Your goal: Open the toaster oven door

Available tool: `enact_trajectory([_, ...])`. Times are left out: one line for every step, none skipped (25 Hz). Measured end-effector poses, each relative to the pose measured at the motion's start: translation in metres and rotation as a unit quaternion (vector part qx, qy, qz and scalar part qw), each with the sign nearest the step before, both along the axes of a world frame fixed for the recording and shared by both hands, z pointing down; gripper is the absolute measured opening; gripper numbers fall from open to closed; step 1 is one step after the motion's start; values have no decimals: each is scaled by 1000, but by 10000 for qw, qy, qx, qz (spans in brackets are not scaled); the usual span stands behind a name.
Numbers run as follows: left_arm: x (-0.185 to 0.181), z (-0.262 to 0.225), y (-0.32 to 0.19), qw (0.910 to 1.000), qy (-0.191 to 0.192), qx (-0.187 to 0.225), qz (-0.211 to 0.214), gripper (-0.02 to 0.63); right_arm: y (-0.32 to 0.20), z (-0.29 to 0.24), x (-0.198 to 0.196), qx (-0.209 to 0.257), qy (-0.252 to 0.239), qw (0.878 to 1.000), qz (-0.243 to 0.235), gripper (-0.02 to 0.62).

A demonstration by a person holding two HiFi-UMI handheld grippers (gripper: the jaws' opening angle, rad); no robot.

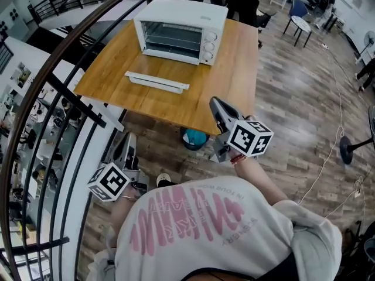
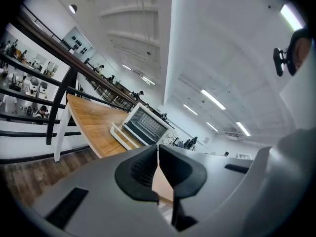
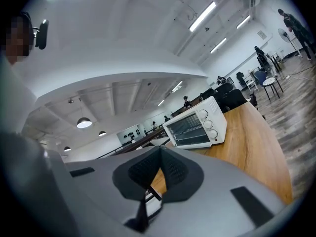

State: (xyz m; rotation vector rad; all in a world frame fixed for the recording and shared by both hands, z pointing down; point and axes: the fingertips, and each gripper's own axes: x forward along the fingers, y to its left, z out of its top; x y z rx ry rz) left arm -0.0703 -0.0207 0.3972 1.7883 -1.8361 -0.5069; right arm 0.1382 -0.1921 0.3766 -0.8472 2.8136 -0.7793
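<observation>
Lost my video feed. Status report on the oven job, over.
Left gripper shut, empty; right gripper shut, empty. Toaster oven on table ahead, untouched; door looks already folded down. Nothing blocking approach.

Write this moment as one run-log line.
toaster oven on table, door looks down | left gripper shut, empty, beside railing | right gripper shut, empty, at table edge

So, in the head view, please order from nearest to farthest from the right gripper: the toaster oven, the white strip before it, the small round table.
1. White strip, on the wooden table, ahead-left of the right gripper.
2. Toaster oven, behind the strip, at the table's far side.
3. Small round table, far right, beyond the wooden table.
</observation>
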Motion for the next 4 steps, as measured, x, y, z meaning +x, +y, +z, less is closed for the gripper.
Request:
enact_trajectory([3,0,1,10000,0,6,-9,25,1,1,3,12,31,10000,-19,5])
enact_trajectory([7,1,2,10000,-1,13,-13,25,1,2,5,27,63,10000,-32,5])
enact_trajectory([10,1,2,10000,-2,21,-17,25,2,4,8,42,93,9999,-44,5])
enact_trajectory([14,1,3,10000,-4,28,-21,25,2,5,10,57,122,9999,-55,5])
